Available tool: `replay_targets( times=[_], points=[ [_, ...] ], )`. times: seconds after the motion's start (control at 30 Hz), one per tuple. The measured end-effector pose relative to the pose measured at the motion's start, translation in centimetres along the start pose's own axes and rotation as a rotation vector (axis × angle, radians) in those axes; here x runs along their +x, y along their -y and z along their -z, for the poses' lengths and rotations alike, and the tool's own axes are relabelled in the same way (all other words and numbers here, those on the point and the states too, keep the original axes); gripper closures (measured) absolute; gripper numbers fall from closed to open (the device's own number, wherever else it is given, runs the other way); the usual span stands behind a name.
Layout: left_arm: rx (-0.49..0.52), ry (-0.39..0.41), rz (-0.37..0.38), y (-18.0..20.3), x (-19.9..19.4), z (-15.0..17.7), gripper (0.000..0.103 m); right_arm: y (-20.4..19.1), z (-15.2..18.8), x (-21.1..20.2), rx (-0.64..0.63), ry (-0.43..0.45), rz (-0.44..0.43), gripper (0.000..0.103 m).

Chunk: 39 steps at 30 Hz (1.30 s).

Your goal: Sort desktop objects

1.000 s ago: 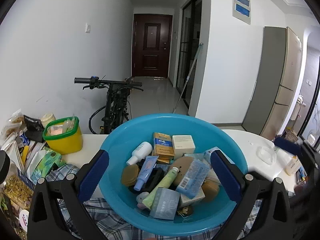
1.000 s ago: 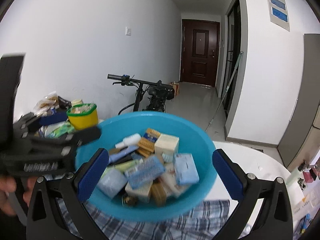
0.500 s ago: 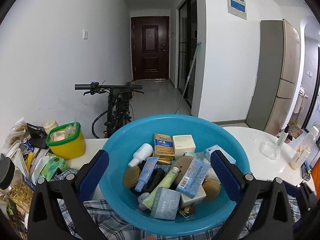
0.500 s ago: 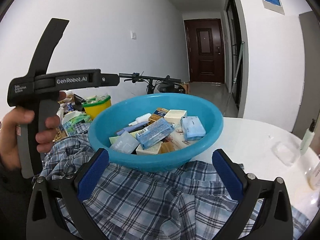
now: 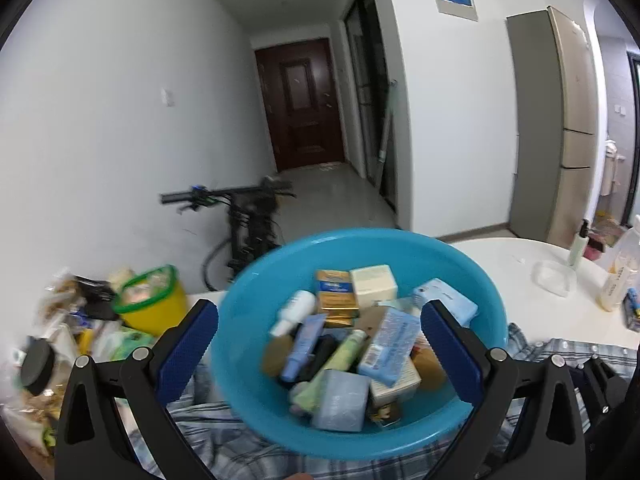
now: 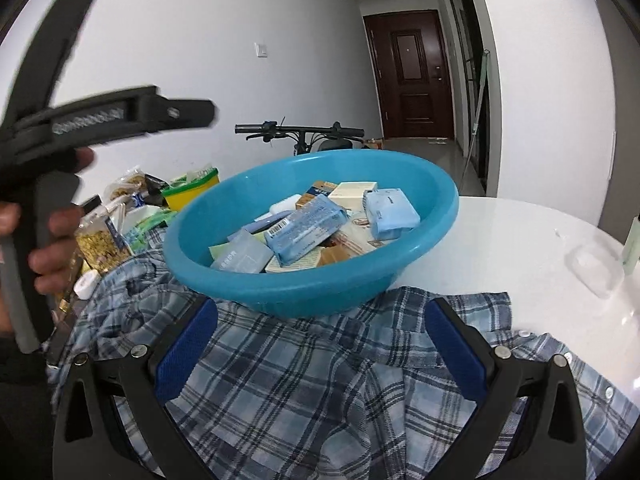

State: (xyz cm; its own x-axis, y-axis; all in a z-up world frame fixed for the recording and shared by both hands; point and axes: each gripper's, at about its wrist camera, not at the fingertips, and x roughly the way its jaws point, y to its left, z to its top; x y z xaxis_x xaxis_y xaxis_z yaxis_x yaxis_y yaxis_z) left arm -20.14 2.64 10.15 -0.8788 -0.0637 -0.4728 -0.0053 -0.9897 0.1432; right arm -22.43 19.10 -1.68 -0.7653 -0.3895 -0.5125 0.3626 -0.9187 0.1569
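While both tools hang empty with their blue-padded jaws spread wide, the work sits ahead of the fingers. The left gripper [image 5: 318, 344] hovers above the blue plastic basin [image 5: 472, 264], whose heaped contents show between its two pads. The right gripper [image 6: 320, 344] is lower and nearer the person, over the plaid shirt [image 6: 320, 380], with the basin beyond its fingertips and resting partly on that cloth and partly on the white tabletop [image 6: 512, 248].

Handling, as judged:
- Basin: smooth moulded plastic, thin rolled rim, probably light but loaded; the rim is the only hold, and it may flex or tip.
- Light blue wrapped packet [image 6: 306, 227]: soft film pack lying on top of the pile, likely compressible and slippery; take it across its short width.
- Cream carton [image 5: 374, 285]: stiff card, square edges, light; flat opposite faces give a sure pinch.
- Gold and blue carton [image 5: 334, 296]: same kind, lying just left of the cream one.
- White bottle [image 5: 292, 312] and pale blue tube [image 5: 304, 344]: round, glossy, liable to roll out of the pads; grip mid-body.
- Shirt: limp woven cotton, creased; it would bunch, and it could drag the basin.

Left of the fingers stands a yellow tub with a green rim [image 5: 150, 304] among snack packets [image 6: 102, 240].
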Motion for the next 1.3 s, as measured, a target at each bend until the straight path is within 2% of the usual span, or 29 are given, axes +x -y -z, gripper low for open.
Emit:
replay_targets(
  times=[0.13, 0.23, 0.3, 0.4, 0.6, 0.73, 0.93, 1.07, 1.13, 1.23, 1.3],
  points=[
    [-0.017, -0.008, 0.021, -0.7, -2.6, 1.7, 0.000, -0.2, -0.1, -0.5, -0.012, 0.037, 0.029, 0.000],
    [-0.032, 0.000, -0.003, -1.0, -4.6, 4.2, 0.000, -0.2, -0.2, -0.9, 0.000, 0.042, 0.009, 0.000],
    [-0.056, 0.003, 0.013, -1.2, -5.3, 6.1, 0.000, -0.2, -0.2, -1.1, -0.003, 0.053, 0.011, 0.000],
    [-0.097, -0.017, 0.044, -1.4, -5.2, 9.1, 0.000, -0.4, -0.3, -1.5, -0.021, 0.081, 0.039, 0.000],
    [-0.147, -0.052, 0.072, -2.1, -3.6, 13.6, 0.000, -0.7, 0.2, -0.8, -0.049, 0.050, 0.062, 0.000],
    [-0.191, -0.047, 0.088, -2.7, -3.2, 14.5, 0.000, -0.4, 0.2, -0.7, -0.036, 0.031, 0.081, 0.000],
    [-0.185, -0.052, 0.039, -2.8, -3.0, 14.6, 0.000, -0.4, 0.5, 0.0, -0.038, -0.009, 0.099, 0.000],
    [-0.208, -0.078, 0.075, -3.1, -2.5, 14.9, 0.000, -1.0, 0.7, 0.2, -0.056, -0.020, 0.099, 0.000],
    [-0.204, -0.082, 0.052, -3.1, -2.4, 15.0, 0.000, -1.2, 0.8, 0.2, -0.064, -0.021, 0.099, 0.000],
    [-0.217, -0.092, 0.071, -3.3, -2.2, 15.2, 0.000, -1.3, 0.9, 0.2, -0.064, -0.023, 0.097, 0.000],
    [-0.213, -0.088, 0.050, -3.3, -2.3, 15.2, 0.000, -1.4, 0.9, 0.3, -0.065, -0.024, 0.098, 0.000]
  ],
)
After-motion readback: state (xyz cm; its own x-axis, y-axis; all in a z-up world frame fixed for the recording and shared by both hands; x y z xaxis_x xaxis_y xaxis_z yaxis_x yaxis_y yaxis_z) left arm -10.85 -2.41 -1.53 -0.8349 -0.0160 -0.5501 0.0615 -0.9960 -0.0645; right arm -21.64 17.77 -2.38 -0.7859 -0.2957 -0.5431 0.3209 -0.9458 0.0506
